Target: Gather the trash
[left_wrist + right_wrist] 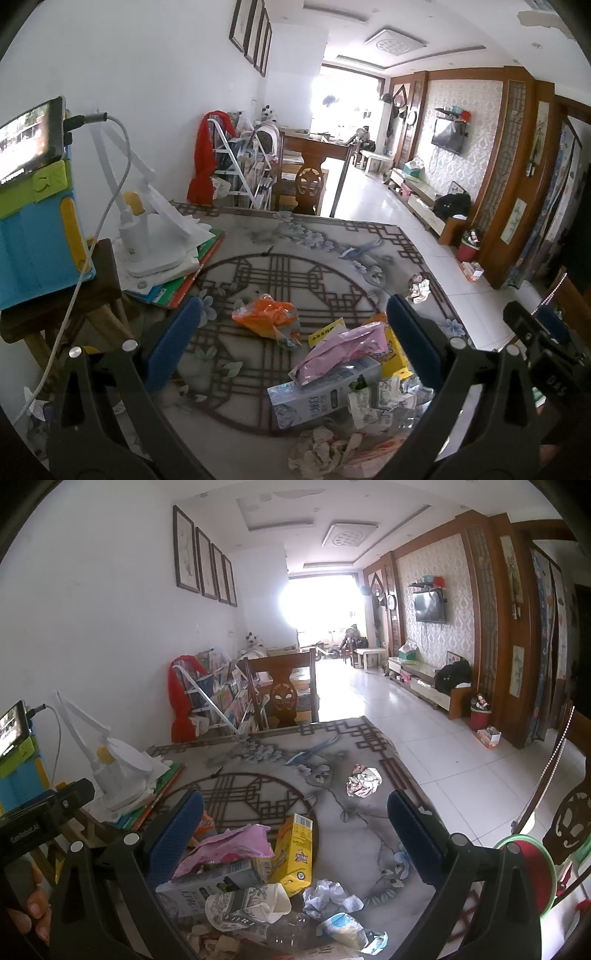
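Trash lies on a patterned glass table (258,240). In the left wrist view, an orange plastic bag (264,314) sits mid-table, with a pink wrapper (343,350), a yellow carton (395,354), a pale blue box (317,398) and crumpled paper (325,450) heaped nearer. A crumpled wad (417,290) lies at the right edge. My left gripper (295,343) hangs open above the heap, touching nothing. In the right wrist view, my right gripper (295,834) is open over the yellow carton (295,849), the pink wrapper (229,849), a crushed paper cup (247,904) and the blue box (207,886). The wad (364,782) lies farther off.
A white desk lamp (147,236) stands on stacked books (184,280) at the table's left. A phone on a blue and green stand (33,206) sits on a wooden stool. A wooden chair (280,694) is behind the table. A red bin (532,871) stands near right.
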